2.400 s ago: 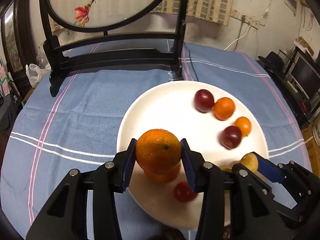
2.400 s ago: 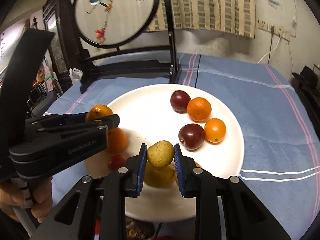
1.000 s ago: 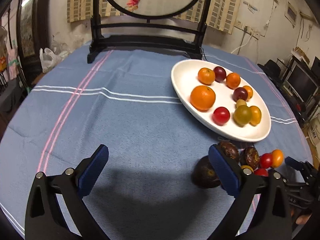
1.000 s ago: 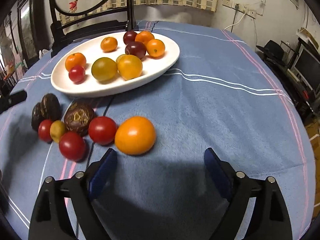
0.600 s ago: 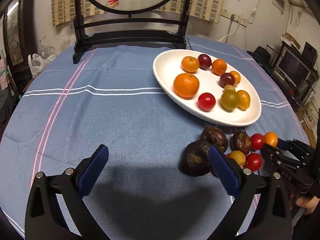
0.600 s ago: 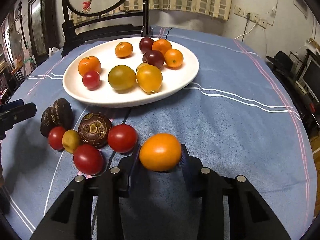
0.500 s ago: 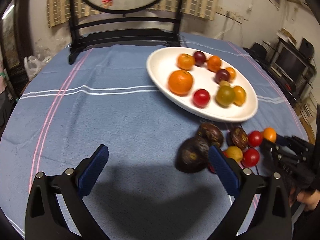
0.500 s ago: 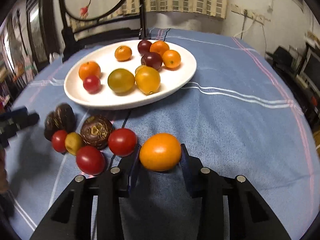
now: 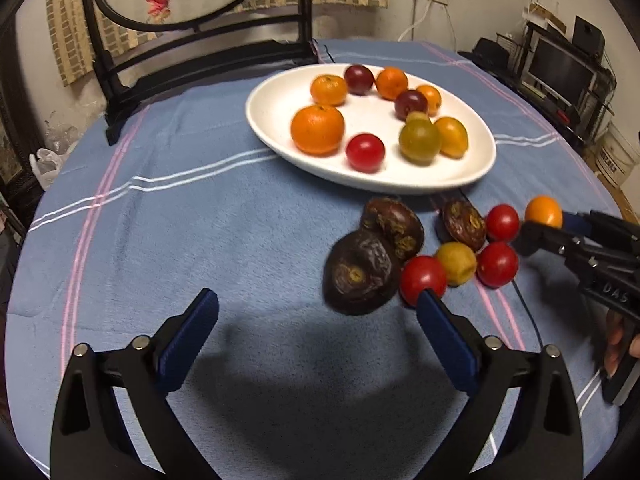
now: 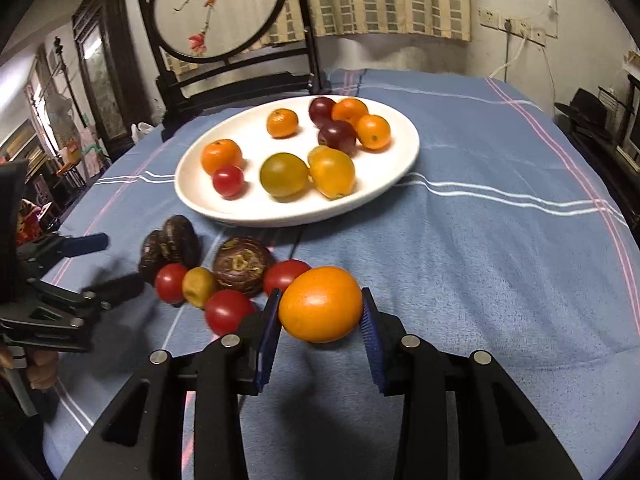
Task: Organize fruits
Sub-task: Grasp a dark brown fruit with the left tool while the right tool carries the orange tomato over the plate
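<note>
My right gripper point(image 10: 320, 312) is shut on an orange fruit point(image 10: 320, 304), held just above the blue cloth; it also shows in the left wrist view point(image 9: 543, 211). My left gripper point(image 9: 316, 320) is open and empty, close to a dark wrinkled fruit point(image 9: 358, 274). The white plate point(image 9: 272, 136) holds several oranges, plums and tomatoes. Loose on the cloth before the plate lie red tomatoes point(image 10: 226, 312), a small yellow fruit point(image 10: 198, 286) and dark fruits point(image 10: 240, 266).
A round table with a blue striped cloth point(image 10: 500, 240). A black wooden stand with a round embroidered screen point(image 10: 224, 8) stands behind the plate. Shelves and a monitor point(image 9: 560, 68) lie beyond the table's right edge.
My right gripper closed on the orange fruit and has lifted it slightly. My left gripper moved closer to the loose dark fruits, still open.
</note>
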Demonstrator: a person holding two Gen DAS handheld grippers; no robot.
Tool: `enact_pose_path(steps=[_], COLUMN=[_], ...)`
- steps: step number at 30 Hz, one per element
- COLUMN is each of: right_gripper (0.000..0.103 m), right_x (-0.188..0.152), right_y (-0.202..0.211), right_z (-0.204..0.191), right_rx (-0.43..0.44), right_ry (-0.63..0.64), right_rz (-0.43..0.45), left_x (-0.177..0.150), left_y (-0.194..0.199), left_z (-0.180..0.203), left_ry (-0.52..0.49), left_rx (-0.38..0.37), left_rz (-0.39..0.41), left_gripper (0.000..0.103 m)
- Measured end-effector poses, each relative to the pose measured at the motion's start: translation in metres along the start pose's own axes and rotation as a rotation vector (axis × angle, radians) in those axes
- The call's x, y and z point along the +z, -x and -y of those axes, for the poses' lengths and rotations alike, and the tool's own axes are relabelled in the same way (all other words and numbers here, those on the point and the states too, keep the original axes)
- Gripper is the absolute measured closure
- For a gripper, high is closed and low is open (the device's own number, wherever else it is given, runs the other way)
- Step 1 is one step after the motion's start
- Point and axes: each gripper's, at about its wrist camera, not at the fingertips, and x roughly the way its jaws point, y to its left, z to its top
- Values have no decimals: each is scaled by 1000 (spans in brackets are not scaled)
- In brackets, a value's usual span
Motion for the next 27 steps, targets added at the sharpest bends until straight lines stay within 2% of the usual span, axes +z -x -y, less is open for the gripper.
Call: enact_pose_path(steps=[1,4,8,13,15,16,21,27], right_gripper=[64,64,64,64,64,64,64,64], right_x=[0,0,0,-1,-1,-1,-3,0], right_y=[2,6,8,8,6,5,-2,6], right_z=[-2,-7,-11,-13,-12,-11,-7,-2], right_rx=[4,12,31,36,31,32,22,16], right_ry=[4,20,33,38,35,34,15,-11], right_rz=[6,17,21,24,21,18,-7,53], left_x=[-1,-2,3,9,10,10,7,11], left_y=[-3,-16,-23,-31,-29,-26,-18,4], left_z=[1,2,1,6,8,10,7,-1], left_ry=[-3,-6,25,17,0,-9,7,59], left_rx=[-7,1,-17,-11,-33,-50,-110,-170], left_rz=[-10,-56,-36,9,23,27,29,90], left_gripper=[18,27,29,32,49,62,62,62])
